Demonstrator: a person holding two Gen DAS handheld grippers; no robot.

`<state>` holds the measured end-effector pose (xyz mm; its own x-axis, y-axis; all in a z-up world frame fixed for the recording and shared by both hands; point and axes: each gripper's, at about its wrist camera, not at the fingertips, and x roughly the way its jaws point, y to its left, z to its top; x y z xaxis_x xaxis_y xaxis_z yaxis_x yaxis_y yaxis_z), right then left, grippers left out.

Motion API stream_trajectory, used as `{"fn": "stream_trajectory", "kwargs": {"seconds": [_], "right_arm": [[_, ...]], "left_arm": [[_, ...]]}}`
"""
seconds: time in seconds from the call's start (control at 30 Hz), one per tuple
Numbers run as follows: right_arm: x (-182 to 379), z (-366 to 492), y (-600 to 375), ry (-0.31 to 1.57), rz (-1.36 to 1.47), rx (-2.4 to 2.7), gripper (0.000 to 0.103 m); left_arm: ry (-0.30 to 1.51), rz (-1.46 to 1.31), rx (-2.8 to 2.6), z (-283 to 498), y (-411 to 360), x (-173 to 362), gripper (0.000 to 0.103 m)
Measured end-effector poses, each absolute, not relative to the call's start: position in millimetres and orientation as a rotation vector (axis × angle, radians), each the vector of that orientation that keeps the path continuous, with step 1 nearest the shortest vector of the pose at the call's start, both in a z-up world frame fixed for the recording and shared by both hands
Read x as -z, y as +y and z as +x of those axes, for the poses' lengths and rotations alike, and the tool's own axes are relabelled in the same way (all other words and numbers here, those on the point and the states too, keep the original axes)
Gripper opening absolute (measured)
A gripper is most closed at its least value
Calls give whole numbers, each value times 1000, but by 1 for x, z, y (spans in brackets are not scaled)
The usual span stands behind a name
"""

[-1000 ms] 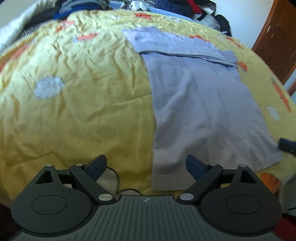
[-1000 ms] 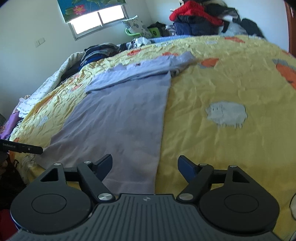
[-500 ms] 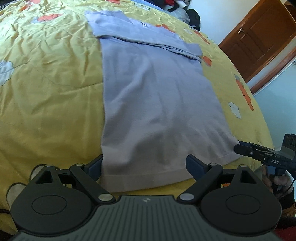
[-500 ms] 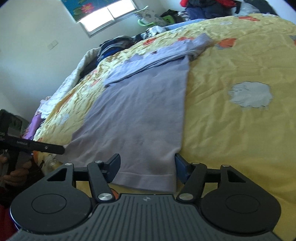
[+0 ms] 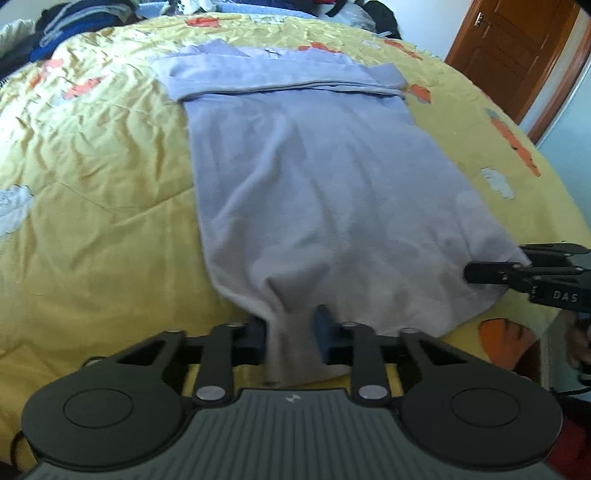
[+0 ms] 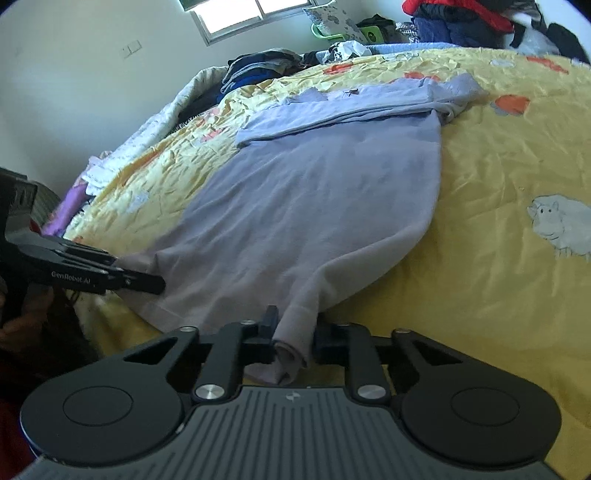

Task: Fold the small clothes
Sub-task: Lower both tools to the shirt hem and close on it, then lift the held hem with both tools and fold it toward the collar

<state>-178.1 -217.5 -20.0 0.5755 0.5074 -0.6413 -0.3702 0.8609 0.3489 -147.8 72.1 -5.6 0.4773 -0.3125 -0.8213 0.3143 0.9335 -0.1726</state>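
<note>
Left wrist view – grip: the left gripper [image 5: 290,334] is clamped on the near-left hem corner of the lilac shirt [image 5: 325,177], spread flat on the bed.
Left wrist view – surroundings: yellow quilt [image 5: 92,192], wooden door [image 5: 517,55] at far right.
Right wrist view – grip: the right gripper [image 6: 293,338] is pinched onto the near-right hem corner; fabric is bunched between the fingers.
Right wrist view – method: both corners should be lifted evenly and carried toward the folded sleeves, hem kept taut.
Right wrist view – room: window [image 6: 251,14], clothes pile [image 6: 458,18] beyond the bed.
</note>
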Motion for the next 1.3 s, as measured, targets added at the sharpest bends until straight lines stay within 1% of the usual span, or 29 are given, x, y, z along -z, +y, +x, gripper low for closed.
{"fn": "stream_trajectory", "kwargs": {"seconds": [0.03, 0.07, 0.17, 0.37, 0.63, 1.3], "right_arm": [[20, -179, -218, 809, 174, -513, 15], [20, -180, -217, 806, 164, -511, 13], [18, -184, -219, 789, 166, -501, 11], [-1, -180, -223, 695, 198, -498, 11], [-27, -164, -227, 572, 223, -478, 11], [-49, -153, -231, 463, 239, -420, 11]], "left_arm": [[997, 10, 371, -149, 73, 6, 11], [991, 12, 365, -150, 75, 6, 9], [978, 7, 356, -152, 77, 6, 6], [907, 5, 354, -158, 77, -8, 5], [809, -81, 345, -150, 83, -35, 4], [674, -249, 345, -139, 101, -58, 4]]}}
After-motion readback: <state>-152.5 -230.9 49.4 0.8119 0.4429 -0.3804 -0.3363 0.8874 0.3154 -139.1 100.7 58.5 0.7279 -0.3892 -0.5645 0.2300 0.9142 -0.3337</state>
